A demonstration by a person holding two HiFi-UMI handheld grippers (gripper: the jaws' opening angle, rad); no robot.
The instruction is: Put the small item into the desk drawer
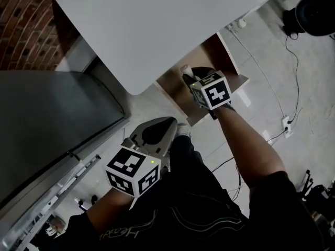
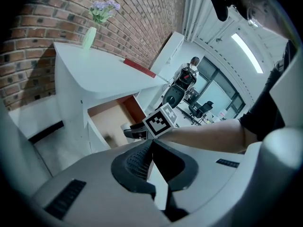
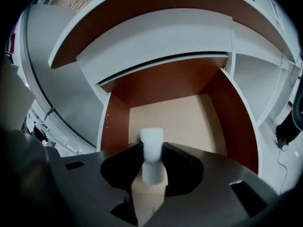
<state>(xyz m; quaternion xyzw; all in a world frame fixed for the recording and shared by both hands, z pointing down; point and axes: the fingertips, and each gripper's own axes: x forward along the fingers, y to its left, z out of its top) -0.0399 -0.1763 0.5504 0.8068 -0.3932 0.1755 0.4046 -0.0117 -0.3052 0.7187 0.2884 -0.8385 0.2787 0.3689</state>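
The desk drawer stands pulled out under the white desk top, with brown walls and a bare beige floor. My right gripper hovers over the drawer's near part, shut on a small white item that stands upright between its pads; in the head view the item peeks out past the fingertips. The left gripper hangs lower and nearer to me, outside the drawer, shut with nothing in it. From the left gripper view the right gripper shows in front of the open drawer.
A dark grey cabinet stands at the left. Cables and a power strip lie on the floor to the right, and a black chair stands beyond them. A vase of flowers and a red book sit on the desk.
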